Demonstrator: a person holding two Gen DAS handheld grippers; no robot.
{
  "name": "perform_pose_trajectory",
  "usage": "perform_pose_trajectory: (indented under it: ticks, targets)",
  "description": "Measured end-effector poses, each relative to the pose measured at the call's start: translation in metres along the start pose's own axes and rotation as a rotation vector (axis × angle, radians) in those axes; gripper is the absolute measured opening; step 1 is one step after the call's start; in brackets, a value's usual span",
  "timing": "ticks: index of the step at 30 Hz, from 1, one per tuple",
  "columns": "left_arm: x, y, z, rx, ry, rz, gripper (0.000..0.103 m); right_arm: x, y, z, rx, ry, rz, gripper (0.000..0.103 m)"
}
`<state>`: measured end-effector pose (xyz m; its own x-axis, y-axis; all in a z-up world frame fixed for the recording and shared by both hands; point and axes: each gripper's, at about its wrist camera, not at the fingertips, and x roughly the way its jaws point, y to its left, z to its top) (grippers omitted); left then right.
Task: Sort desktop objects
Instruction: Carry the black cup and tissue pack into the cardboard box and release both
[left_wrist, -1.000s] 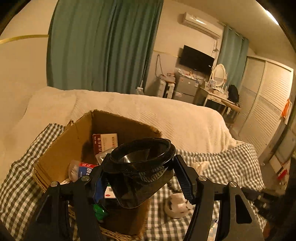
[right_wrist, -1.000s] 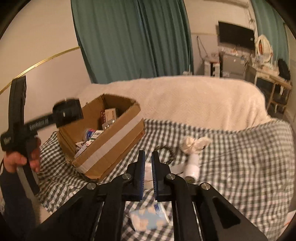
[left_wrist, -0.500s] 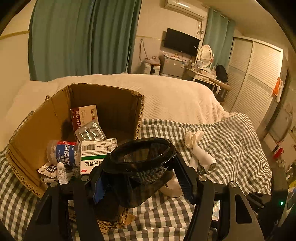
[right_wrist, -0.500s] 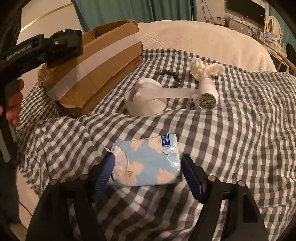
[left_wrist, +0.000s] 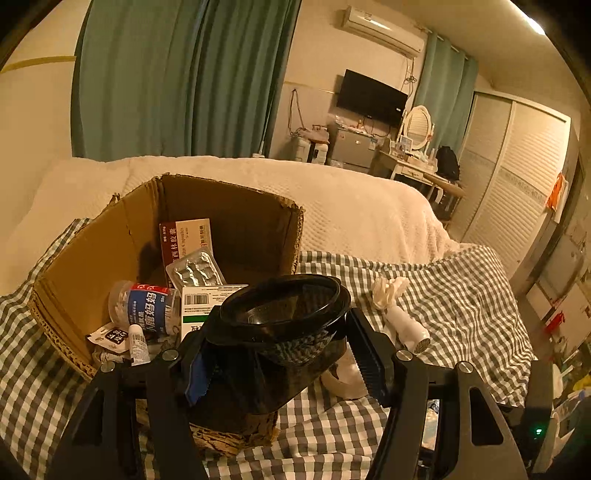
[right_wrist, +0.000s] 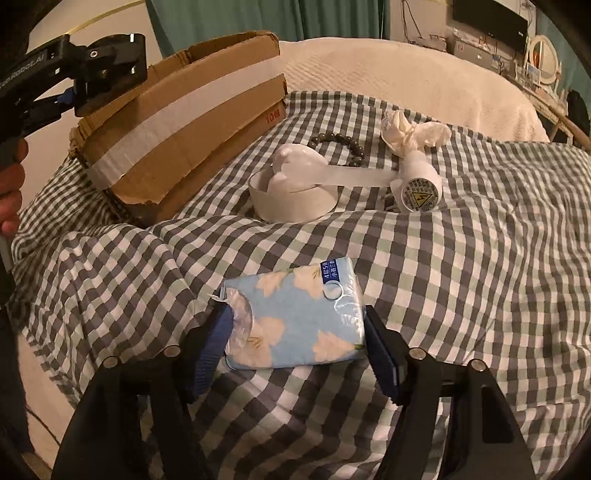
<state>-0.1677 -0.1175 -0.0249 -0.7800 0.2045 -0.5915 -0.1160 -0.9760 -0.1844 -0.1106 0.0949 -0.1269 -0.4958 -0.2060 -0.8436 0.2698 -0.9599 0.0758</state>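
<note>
My left gripper (left_wrist: 284, 354) is shut on a black plastic cup (left_wrist: 284, 321) and holds it above the near right corner of an open cardboard box (left_wrist: 92, 258). The box holds medicine boxes, a blister pack (left_wrist: 195, 267) and a pill bottle (left_wrist: 147, 308). My right gripper (right_wrist: 295, 347) is open, low over the checked cloth (right_wrist: 480, 295), with its fingers on either side of a light blue tissue pack (right_wrist: 295, 325). The left gripper with the cup also shows in the right wrist view (right_wrist: 107, 74), above the box (right_wrist: 177, 122).
On the cloth behind the tissue pack lie a white bowl (right_wrist: 295, 195) with a white strap, a white cylinder with a warning label (right_wrist: 421, 184), a bead bracelet (right_wrist: 338, 146) and a crumpled white cloth (right_wrist: 413, 134). A cream bedcover (right_wrist: 406, 70) lies beyond.
My right gripper has opened, dropped down to the cloth and now straddles the tissue pack. My left gripper has carried the black cup to the box's near right corner.
</note>
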Motion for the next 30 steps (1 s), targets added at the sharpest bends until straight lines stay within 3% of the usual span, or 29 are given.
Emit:
perform_pose_trajectory:
  ticks: [6,11,16,20,21,23,25,27,30]
  targets:
    - [-0.005,0.01,0.002,-0.023,-0.017,0.011,0.067,-0.014,-0.006,0.004,0.043,-0.029,0.011,0.058]
    - [-0.012,0.03,0.008,-0.044,-0.045,0.074,0.067,-0.045,-0.004,0.025,0.066,-0.112,0.069,0.058]
    - [-0.012,0.066,0.019,-0.098,-0.067,0.19,0.067,-0.083,0.031,0.088,-0.023,-0.247,0.187,0.059]
    - [-0.007,0.08,0.016,-0.105,-0.057,0.262,0.068,-0.086,0.071,0.152,-0.118,-0.33,0.243,0.059]
    - [-0.003,0.082,0.015,-0.092,-0.048,0.272,0.07,-0.081,0.077,0.166,-0.113,-0.342,0.25,0.059]
    - [0.004,0.082,0.01,-0.076,-0.027,0.271,0.086,-0.066,0.086,0.191,-0.085,-0.332,0.283,0.06]
    - [0.007,0.081,0.007,-0.065,-0.027,0.287,0.096,-0.051,0.092,0.209,-0.051,-0.317,0.268,0.065]
    - [0.008,0.082,0.005,-0.052,-0.036,0.302,0.1,-0.044,0.095,0.219,-0.023,-0.32,0.248,0.075]
    - [0.01,0.084,0.004,-0.056,-0.035,0.302,0.1,-0.047,0.088,0.221,0.014,-0.338,0.261,0.077]
